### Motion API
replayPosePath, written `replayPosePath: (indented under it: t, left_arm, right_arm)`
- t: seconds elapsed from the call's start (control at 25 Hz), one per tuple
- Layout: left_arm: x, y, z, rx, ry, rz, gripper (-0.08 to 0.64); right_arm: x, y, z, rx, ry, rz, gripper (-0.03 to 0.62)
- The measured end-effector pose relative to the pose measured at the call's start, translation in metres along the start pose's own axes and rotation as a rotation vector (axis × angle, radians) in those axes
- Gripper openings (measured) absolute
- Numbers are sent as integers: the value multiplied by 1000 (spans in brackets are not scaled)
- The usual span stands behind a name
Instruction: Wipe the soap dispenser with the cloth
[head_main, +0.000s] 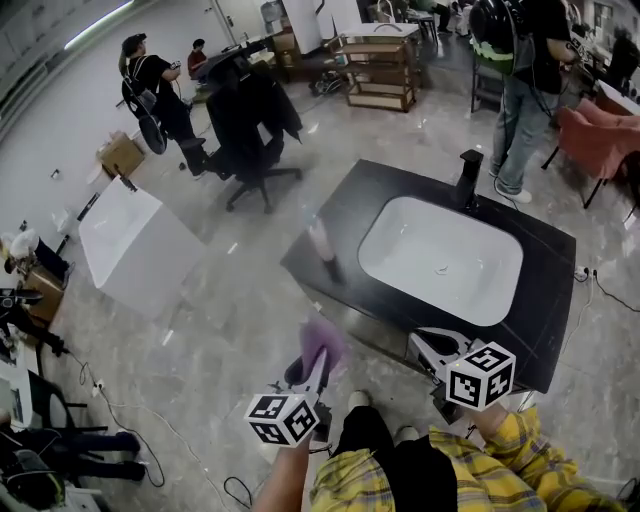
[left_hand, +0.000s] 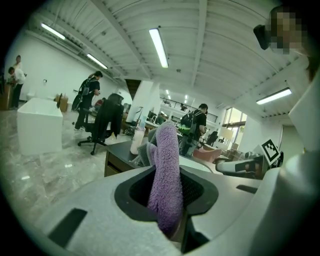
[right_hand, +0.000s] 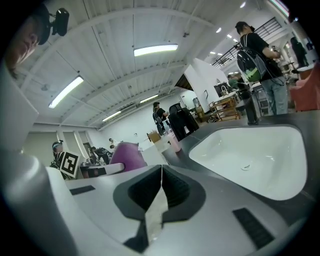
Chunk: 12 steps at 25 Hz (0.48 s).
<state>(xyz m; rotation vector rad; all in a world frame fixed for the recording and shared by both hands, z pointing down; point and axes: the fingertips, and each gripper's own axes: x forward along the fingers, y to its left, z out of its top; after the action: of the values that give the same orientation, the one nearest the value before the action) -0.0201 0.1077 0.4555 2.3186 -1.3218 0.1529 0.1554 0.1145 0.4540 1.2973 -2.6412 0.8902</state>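
Note:
The soap dispenser (head_main: 322, 245), a pale pink bottle, stands on the left corner of the black counter (head_main: 345, 210); it also shows ahead in the left gripper view (left_hand: 136, 141) and the right gripper view (right_hand: 174, 141). My left gripper (head_main: 314, 372) is shut on a purple cloth (head_main: 322, 345), which sticks up between the jaws (left_hand: 167, 175), short of the counter's near edge. My right gripper (head_main: 432, 347) is shut with nothing in it (right_hand: 161, 172), over the counter's near edge by the white basin (head_main: 440, 260).
A black tap (head_main: 468, 178) stands behind the basin. A person (head_main: 525, 90) stands at the counter's far side. An office chair draped with a dark jacket (head_main: 250, 130) and a white block (head_main: 130, 245) sit on the floor to the left. Cables trail at lower left.

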Motion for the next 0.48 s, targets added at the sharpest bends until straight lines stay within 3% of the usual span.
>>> replayPosePath:
  t: [0.48]
  left_arm:
    - [56, 77, 52, 12, 17, -101, 77]
  right_arm:
    - [80, -14, 51, -50, -32, -127, 6]
